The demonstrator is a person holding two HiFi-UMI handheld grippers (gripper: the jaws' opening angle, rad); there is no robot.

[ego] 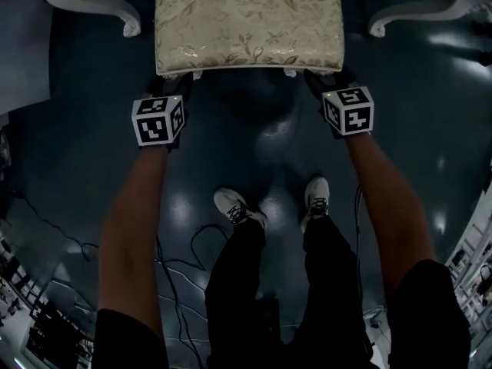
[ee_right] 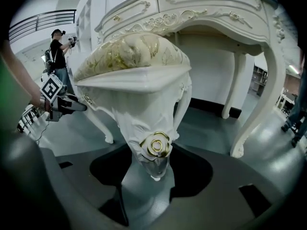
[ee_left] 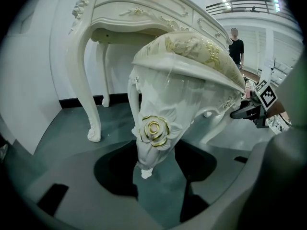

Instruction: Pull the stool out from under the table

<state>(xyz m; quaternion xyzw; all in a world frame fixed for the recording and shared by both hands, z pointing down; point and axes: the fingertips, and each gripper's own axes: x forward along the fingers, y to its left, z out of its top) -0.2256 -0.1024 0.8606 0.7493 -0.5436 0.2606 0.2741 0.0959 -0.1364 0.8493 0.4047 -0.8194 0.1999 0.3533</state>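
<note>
Stool [ego: 247,21] at a white dressing table [ee_right: 211,8], both claws on it: I have taken its two near legs, one at each corner, so that a pull should come evenly and not swing the seat to one side. The left claw [ego: 178,85] is closed around the left front leg [ee_left: 152,133] at the carved gold rose, where the leg is thickest and gives the firmest hold. The right claw [ego: 327,79] grips the right front leg [ee_right: 154,147] at the matching rose. From the head view the flowered cushion lies between the two front table legs [ego: 100,6], its far edge cut off by the frame. The gripper views put the back of the seat under the table's front rail, so I judge the stool only partly out. In the left gripper view it looks tilted, though the wide lens may account for that. My shoes [ego: 238,206] stand well back on the dark floor [ego: 254,144], leaving open ground for the stool to come toward me. I judge the risk to be a leg slipping if one side pulls harder.
</note>
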